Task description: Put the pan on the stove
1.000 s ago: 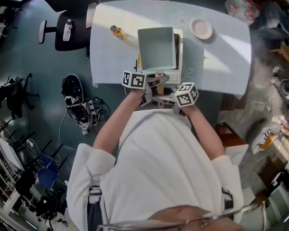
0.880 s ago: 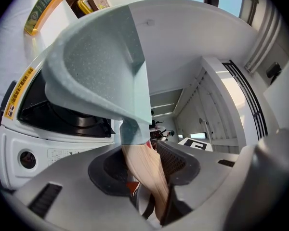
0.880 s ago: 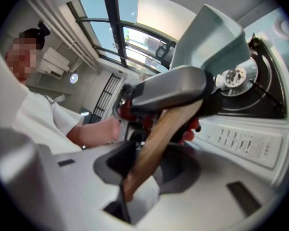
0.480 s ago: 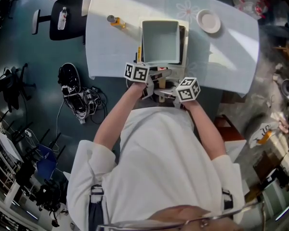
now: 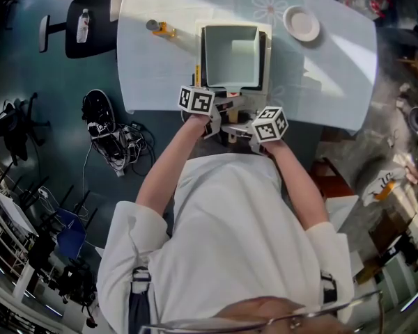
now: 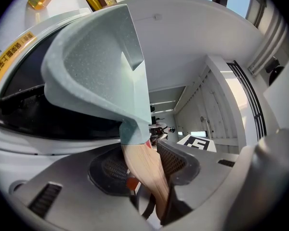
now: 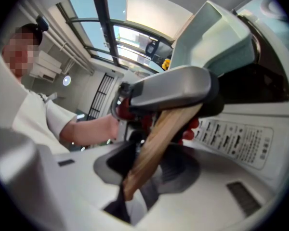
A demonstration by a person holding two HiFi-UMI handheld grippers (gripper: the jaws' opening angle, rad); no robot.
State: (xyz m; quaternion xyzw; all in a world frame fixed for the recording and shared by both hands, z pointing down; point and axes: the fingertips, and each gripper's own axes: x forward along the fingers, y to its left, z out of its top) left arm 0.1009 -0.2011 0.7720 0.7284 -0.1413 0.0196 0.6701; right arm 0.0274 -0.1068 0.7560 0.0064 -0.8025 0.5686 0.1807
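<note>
A square pale green pan (image 5: 231,56) with a wooden handle (image 6: 142,167) hangs level over the white stove (image 5: 267,54) with a black top (image 6: 33,114) on the table. Whether the pan's bottom touches the stove top I cannot tell. Both grippers hold the handle at the table's near edge. My left gripper (image 5: 221,110) is shut on it close to the pan. My right gripper (image 5: 238,128) is shut on it further back, and the wood (image 7: 159,138) runs slantwise between its pads. In the right gripper view the pan (image 7: 216,37) shows above the stove's control panel (image 7: 236,141).
A small white plate (image 5: 301,23) lies at the table's far right. A small can with a yellow object (image 5: 158,28) stands to the left of the stove. On the floor at left are an office chair (image 5: 83,26) and shoes with cables (image 5: 101,127).
Both grippers have sunk together with the pan, which now lies lower and squarely over the stove. Neither grip on the handle has changed.
</note>
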